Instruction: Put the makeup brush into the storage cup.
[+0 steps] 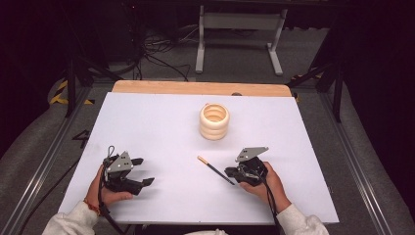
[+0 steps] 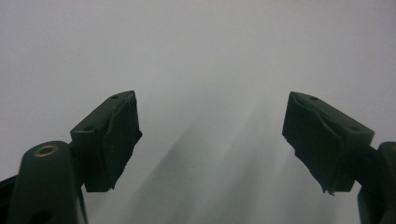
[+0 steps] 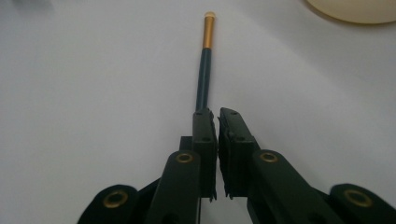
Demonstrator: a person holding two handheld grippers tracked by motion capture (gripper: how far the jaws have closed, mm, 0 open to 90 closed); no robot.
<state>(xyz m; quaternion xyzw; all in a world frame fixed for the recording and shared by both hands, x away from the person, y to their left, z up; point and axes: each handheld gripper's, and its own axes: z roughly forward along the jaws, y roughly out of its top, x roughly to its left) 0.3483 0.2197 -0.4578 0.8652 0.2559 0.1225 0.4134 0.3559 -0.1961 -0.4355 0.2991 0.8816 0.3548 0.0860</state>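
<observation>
A dark pencil (image 1: 211, 168) with a gold band and pale tip lies aslant on the white board (image 1: 161, 127), tip toward the far left. In the right gripper view the pencil (image 3: 204, 70) runs straight out from my right gripper (image 3: 214, 112), whose jaws stand almost together with a slim gap, its near end hidden at the left jaw's tip. In the high view my right gripper (image 1: 229, 172) is at the front right, low over the board. At the front left my left gripper (image 1: 147, 171) is open; the left gripper view has bare board between the jaws of the left gripper (image 2: 212, 140).
A cream ribbed ring-shaped holder (image 1: 214, 121) stands upright at the middle back of the board, and its edge (image 3: 355, 9) is at the top right of the right gripper view. A wooden table edge (image 1: 200, 88) runs behind the board. Cables and a metal stand are on the floor beyond.
</observation>
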